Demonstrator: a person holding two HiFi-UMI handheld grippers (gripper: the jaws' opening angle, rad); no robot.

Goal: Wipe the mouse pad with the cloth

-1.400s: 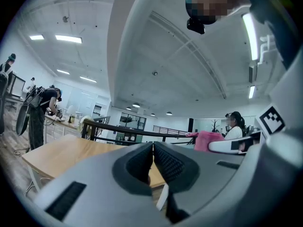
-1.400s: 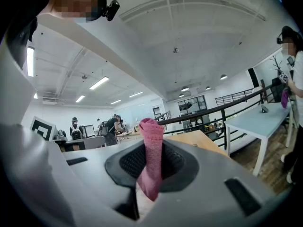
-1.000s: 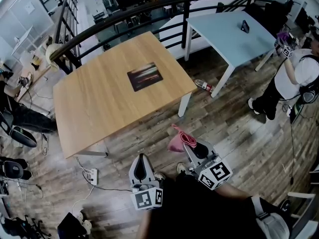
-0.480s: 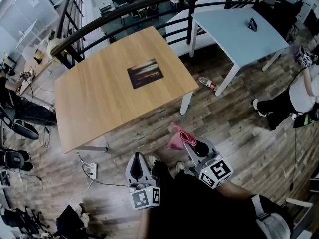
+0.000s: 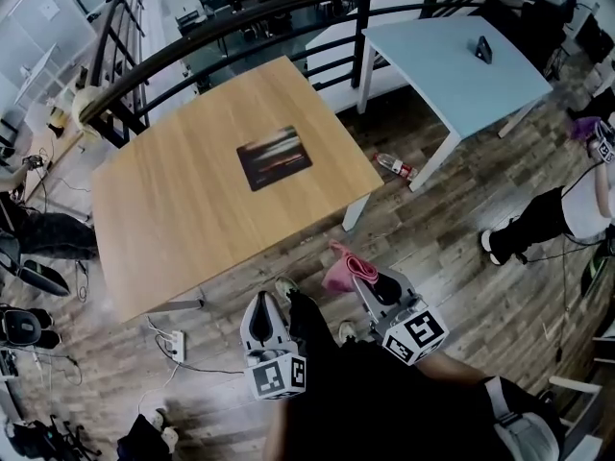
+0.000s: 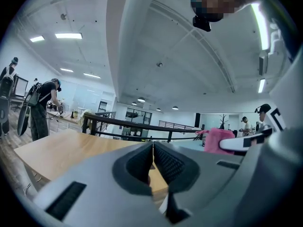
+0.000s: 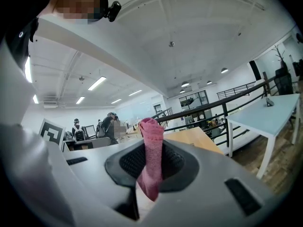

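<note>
Approach step: the right gripper (image 5: 365,279) pinched the pink cloth (image 5: 336,271) at lower centre; the left gripper (image 5: 263,307) was pressed together, empty. The mouse pad (image 5: 274,157) lay upper centre on the table (image 5: 173,229), well apart; next, the cloth needed carrying to it.

- Open-plan office or lab on an upper level: black railing (image 5: 288,8) at 12 o'clock.
- Wooden table (image 5: 192,209) at 11 o'clock, pale blue table (image 5: 452,65) at 1 o'clock.
- Power strip (image 5: 175,342) on plank floor (image 5: 452,229), 8 o'clock.
- Strip lights (image 6: 68,35) overhead.
</note>
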